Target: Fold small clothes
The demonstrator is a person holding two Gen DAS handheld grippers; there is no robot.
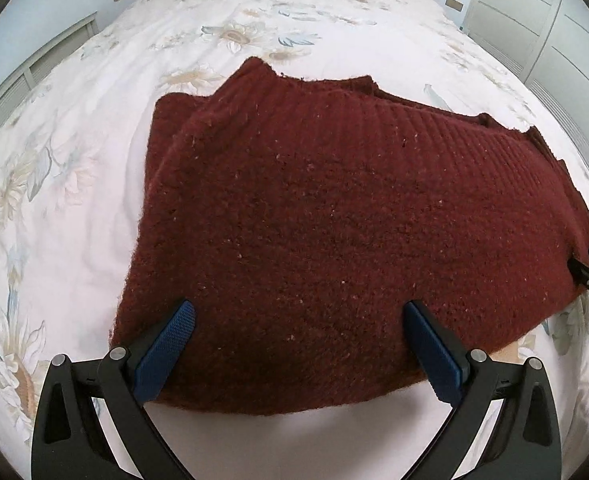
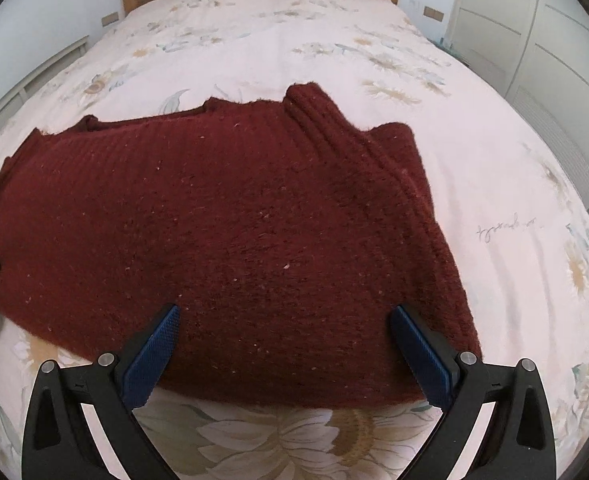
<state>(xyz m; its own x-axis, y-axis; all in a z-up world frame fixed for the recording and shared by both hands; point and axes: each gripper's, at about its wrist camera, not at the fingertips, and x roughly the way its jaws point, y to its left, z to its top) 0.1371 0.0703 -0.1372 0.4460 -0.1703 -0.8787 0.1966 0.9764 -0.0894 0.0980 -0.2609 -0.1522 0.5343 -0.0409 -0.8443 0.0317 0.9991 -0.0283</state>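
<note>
We see a maroon sweater (image 1: 334, 240) on floral bed (image 1: 94, 140), white wardrobe (image 1: 534, 12) right; both grippers' (image 1: 299, 322) (image 2: 284, 322) jaws open, empty.

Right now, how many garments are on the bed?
1: a dark red knit sweater, partly folded, lying on the floral bedspread in front of both open grippers, left gripper and right gripper. Nothing else shows.

Soft even daylight, sharp focus, strong fisheye bending at edges.
</note>
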